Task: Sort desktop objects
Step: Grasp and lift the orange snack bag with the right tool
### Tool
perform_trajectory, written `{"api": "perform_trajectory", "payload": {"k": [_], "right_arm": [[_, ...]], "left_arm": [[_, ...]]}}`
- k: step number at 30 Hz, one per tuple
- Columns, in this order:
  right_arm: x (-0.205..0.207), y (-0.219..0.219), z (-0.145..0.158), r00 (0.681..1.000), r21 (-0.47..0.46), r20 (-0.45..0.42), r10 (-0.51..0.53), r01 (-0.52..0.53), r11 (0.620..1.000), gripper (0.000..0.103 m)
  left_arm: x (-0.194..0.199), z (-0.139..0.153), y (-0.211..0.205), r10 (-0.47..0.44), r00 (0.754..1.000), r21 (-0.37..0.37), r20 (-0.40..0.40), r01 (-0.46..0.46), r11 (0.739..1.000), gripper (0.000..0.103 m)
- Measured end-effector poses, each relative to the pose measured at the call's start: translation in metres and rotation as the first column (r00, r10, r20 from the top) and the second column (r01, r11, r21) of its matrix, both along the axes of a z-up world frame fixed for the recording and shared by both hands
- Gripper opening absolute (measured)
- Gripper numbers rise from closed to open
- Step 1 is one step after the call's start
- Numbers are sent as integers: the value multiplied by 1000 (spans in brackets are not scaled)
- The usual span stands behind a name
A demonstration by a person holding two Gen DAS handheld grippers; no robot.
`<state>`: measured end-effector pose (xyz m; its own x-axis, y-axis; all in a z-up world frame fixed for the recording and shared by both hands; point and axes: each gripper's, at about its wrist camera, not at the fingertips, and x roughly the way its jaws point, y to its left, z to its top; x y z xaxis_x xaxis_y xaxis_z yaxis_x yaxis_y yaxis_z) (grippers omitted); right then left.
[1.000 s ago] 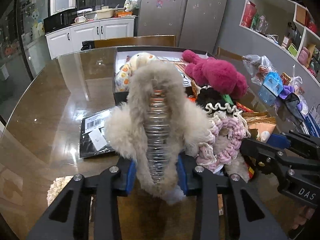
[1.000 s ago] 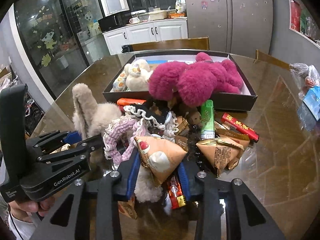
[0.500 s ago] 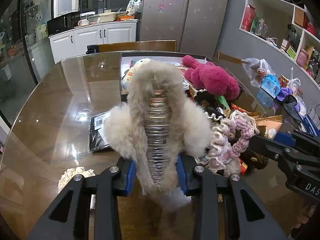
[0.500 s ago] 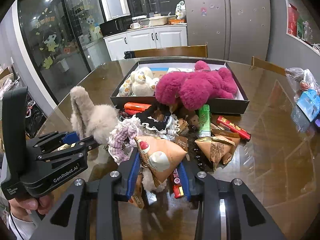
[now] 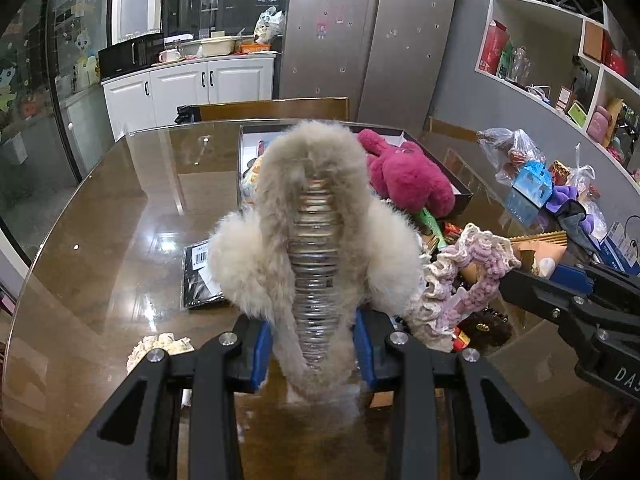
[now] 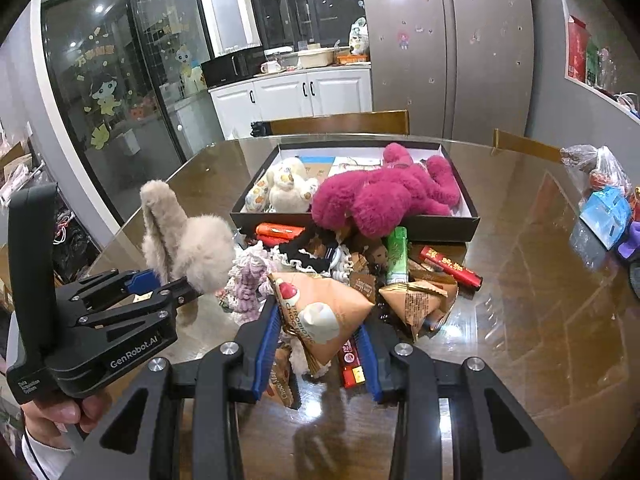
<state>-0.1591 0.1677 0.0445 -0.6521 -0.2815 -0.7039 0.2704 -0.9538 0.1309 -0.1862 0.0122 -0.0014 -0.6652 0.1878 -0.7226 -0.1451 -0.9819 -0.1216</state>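
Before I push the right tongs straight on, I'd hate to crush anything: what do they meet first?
Probably the snack pile just beyond the triangular packet they hold; depth is unclear.

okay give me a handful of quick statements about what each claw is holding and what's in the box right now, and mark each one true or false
1. The left claw grips a fluffy beige hair clip. True.
2. The right claw is empty. False: it is closed on a triangular snack packet.
3. A magenta plush toy lies in the black box. True.
4. The box holds only the magenta toy. False: a cream plush toy lies there too.
5. The green packet sits inside the box. False: it lies on the table in front of it.
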Motion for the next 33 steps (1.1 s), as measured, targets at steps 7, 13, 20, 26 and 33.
{"api": "perform_trajectory", "payload": {"k": [7,13,20,26,33], "right_arm": [[0,-1,2,1000,-4,2,10,-10,1000,37],[2,0,-3,1000,-13,25,11,-11,1000,37],[4,0,-6,1000,-7,26,15,-14,1000,39],[3,2,-10,999,-20,42,18,-17,1000,40],[5,0,-10,999,-5,44,31,-31,1000,40]], "left_arm": [[3,5,7,-12,1000,1,-7,12,1000,36],[2,2,9,-12,1000,1,-2,12,1000,36],[1,-2,9,-13,1000,-4,7,13,1000,36],[1,-5,11,-19,1000,-11,12,19,1000,36],[0,-4,12,-22,1000,-18,12,22,1000,36]]}}
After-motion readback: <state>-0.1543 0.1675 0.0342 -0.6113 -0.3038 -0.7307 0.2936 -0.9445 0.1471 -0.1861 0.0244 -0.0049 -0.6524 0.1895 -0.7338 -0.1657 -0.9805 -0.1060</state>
